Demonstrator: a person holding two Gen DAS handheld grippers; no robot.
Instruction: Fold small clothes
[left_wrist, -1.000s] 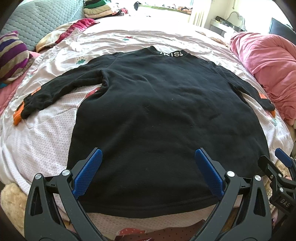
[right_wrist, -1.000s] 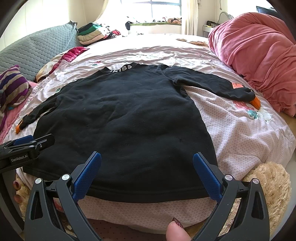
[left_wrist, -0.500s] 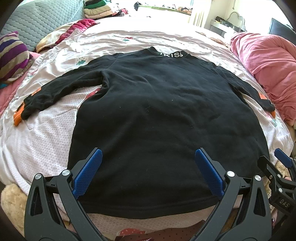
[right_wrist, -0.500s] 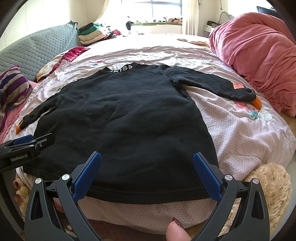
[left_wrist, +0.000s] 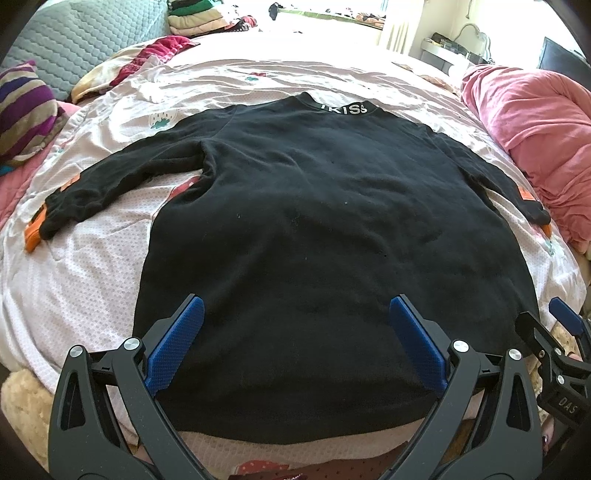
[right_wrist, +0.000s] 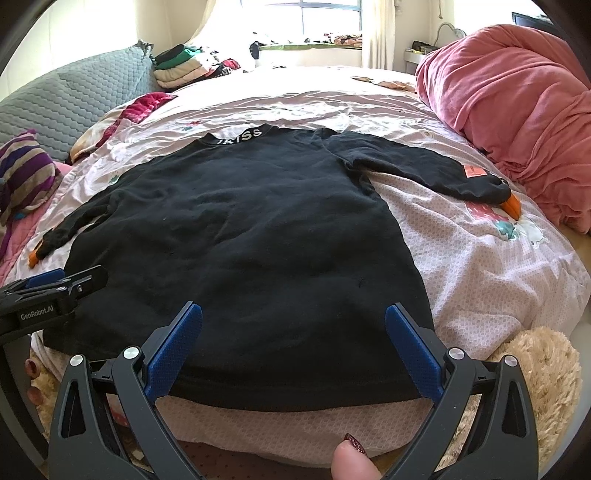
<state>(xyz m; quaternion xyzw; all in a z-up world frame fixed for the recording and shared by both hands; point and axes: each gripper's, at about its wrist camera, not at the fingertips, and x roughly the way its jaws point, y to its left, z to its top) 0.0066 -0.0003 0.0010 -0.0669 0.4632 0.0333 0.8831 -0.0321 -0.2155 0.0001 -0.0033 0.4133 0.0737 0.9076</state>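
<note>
A black long-sleeved sweatshirt (left_wrist: 314, 229) (right_wrist: 240, 240) lies flat on the bed, lettered collar at the far end, hem towards me, both sleeves spread out with orange cuffs. My left gripper (left_wrist: 295, 314) hovers open over the hem's left part, with nothing between its blue pads. Open too, my right gripper (right_wrist: 293, 317) hangs over the hem's right part and holds nothing. Each gripper shows at the edge of the other's view, the right gripper (left_wrist: 554, 332) and the left gripper (right_wrist: 70, 280).
The bed (left_wrist: 92, 266) has a pink-white patterned sheet. A bunched pink blanket (right_wrist: 517, 110) lies along the right side. A striped pillow (left_wrist: 26, 114) and a grey quilted headboard (right_wrist: 74, 99) are on the left. Folded clothes (right_wrist: 184, 66) are stacked at the far end. A tan plush item (right_wrist: 535, 387) sits at the near edge.
</note>
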